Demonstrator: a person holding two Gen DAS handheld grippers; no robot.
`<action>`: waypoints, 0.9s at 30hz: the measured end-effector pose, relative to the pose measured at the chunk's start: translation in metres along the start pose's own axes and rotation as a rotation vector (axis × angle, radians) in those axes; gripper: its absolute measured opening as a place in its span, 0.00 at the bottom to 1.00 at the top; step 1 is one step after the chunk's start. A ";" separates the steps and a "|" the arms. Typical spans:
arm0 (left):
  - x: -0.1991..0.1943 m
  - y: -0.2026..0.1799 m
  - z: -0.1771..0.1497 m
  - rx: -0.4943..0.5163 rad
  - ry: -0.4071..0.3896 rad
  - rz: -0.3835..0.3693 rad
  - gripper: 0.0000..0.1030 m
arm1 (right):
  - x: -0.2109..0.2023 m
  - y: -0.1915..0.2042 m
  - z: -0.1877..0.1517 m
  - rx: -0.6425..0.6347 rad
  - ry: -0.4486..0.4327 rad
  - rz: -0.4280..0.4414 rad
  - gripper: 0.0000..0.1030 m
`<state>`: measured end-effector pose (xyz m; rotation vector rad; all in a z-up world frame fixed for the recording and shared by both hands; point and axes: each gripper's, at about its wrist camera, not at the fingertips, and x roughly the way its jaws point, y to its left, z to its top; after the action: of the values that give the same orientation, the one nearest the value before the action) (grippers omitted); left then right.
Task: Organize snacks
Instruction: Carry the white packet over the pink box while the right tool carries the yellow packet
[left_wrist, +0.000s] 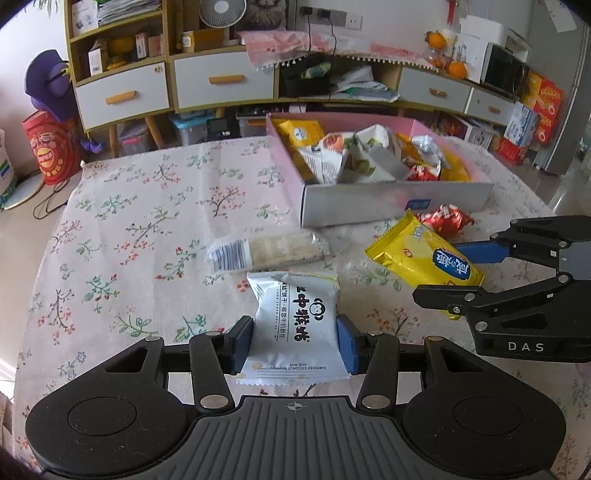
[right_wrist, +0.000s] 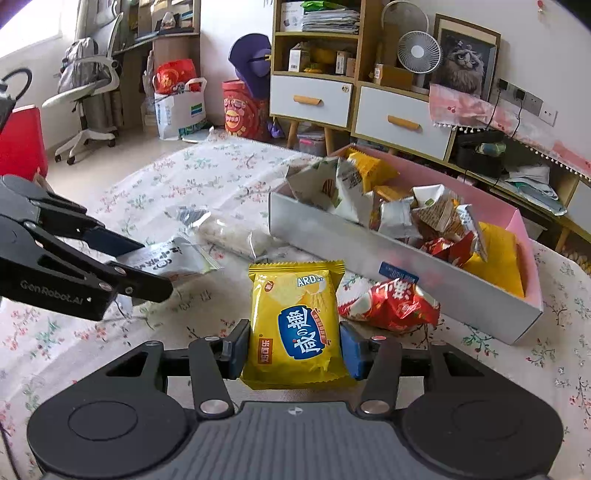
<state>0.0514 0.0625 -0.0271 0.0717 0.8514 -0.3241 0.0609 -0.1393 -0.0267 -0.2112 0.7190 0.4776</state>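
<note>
My left gripper (left_wrist: 295, 341) is shut on a white snack packet (left_wrist: 295, 325) with black print, its blue pads pressing both sides. My right gripper (right_wrist: 293, 349) is shut on a yellow snack packet (right_wrist: 295, 325); it also shows in the left wrist view (left_wrist: 424, 254). The pink and grey box (left_wrist: 388, 201) holds several snacks and shows in the right wrist view too (right_wrist: 369, 247). A clear-wrapped pale bar (left_wrist: 266, 251) and a red packet (right_wrist: 391, 302) lie on the floral tablecloth in front of the box.
The table has a floral cloth (left_wrist: 147, 221). Cabinets with drawers (left_wrist: 221, 85) stand behind it. A red tin (left_wrist: 51, 147), bags and an office chair (right_wrist: 92, 85) stand on the floor beyond the table's far edge.
</note>
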 end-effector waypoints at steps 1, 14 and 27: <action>-0.001 0.000 0.002 -0.004 -0.005 -0.003 0.44 | -0.001 -0.001 0.001 0.007 -0.003 0.002 0.32; -0.013 -0.007 0.029 -0.040 -0.082 -0.028 0.44 | -0.027 -0.038 0.024 0.127 -0.079 -0.012 0.32; 0.005 -0.046 0.086 -0.090 -0.163 -0.080 0.44 | -0.029 -0.107 0.040 0.363 -0.146 -0.095 0.32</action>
<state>0.1025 0.0013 0.0292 -0.0718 0.7067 -0.3614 0.1178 -0.2291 0.0253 0.1288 0.6373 0.2626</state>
